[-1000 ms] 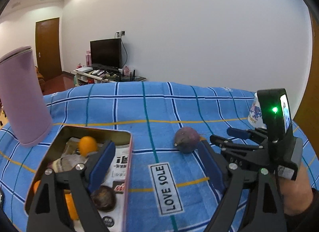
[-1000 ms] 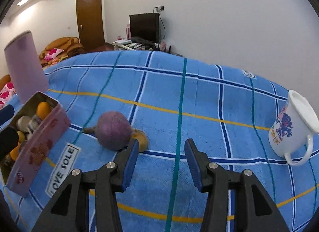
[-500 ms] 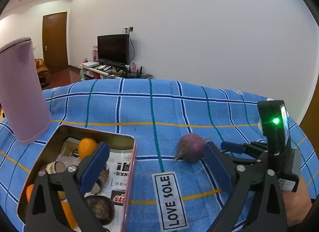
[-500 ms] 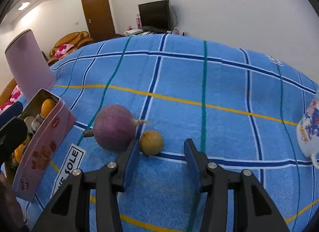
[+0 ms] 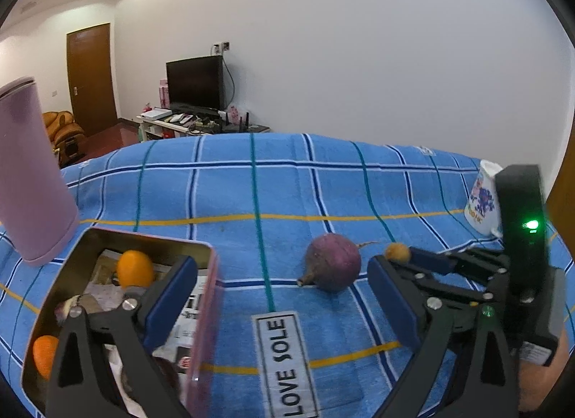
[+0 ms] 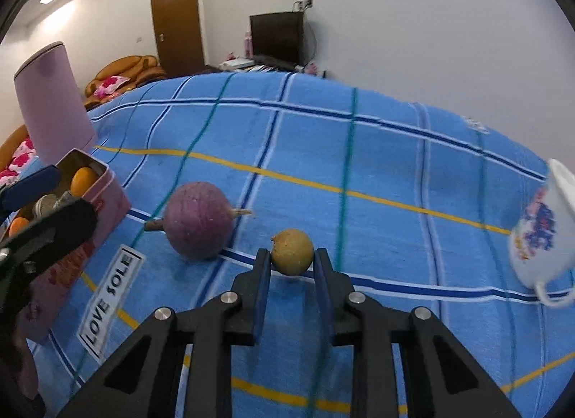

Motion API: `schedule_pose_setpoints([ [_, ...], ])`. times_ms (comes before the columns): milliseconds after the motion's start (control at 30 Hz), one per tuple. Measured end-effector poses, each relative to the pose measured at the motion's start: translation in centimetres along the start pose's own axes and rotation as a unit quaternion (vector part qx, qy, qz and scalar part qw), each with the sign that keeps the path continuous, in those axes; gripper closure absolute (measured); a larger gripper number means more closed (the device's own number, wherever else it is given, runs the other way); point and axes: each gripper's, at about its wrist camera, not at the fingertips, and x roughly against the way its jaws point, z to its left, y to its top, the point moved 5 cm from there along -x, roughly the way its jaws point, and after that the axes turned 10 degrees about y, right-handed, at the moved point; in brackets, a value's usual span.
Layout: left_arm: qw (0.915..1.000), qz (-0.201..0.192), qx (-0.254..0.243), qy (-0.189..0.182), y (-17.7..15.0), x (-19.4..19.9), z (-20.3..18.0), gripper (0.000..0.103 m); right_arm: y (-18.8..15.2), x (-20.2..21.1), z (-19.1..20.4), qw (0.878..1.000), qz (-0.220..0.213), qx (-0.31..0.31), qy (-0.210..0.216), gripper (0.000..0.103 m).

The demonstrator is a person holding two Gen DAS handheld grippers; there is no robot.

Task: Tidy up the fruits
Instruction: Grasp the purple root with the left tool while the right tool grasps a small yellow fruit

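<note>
Between right hand-held gripper pads: small yellow fruit

A home living room: a television on a cluttered low stand, an orange sofa with floral cushions, a wooden door, and a blue plaid cloth in front.

Blue plaid cloth: woven, matt, slightly napped. Tin box: metal, dull brassy inside, glossy pink outside, paper-lined. Mug: glossy white enamel-like finish. Pink cylinder: smooth, matt. Purple root: matt, finely ridged skin. Small yellow fruit: dull, smooth skin. Right tool: matt black plastic, blue pads.
</note>
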Motion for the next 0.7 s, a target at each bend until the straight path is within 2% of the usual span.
schedule_pose_setpoints([
  [167,0.9995,0.012,-0.028,-0.007,-0.4,-1.2,-2.5,0.009,-0.4,1.5,-1.8,0.999,-0.019,-0.021,-0.017,0.077],
  [267,0.9986,0.027,-0.044,-0.011,-0.7,-2.5,-3.7,0.016,-0.7,2.3,-2.9,0.999,-0.03,-0.035,-0.021,0.077],
  [333,0.998,0.039,-0.048,-0.012,-0.6,-3.4,-4.2,0.025,-0.8,2.5,-3.4,0.998,-0.033,-0.044,-0.019,0.077],
  [633,0.9961,0.07,-0.045,-0.029,-0.3,-6.1,-6.0,0.025,-1.0,2.8,-4.1,0.997,-0.04,-0.055,-0.027,0.077],
  [700,0.9958,0.074,-0.04,-0.034,-0.1,-6.5,-6.1,0.029,-0.9,2.9,-4.3,0.997,-0.041,-0.059,-0.025,0.077],
])
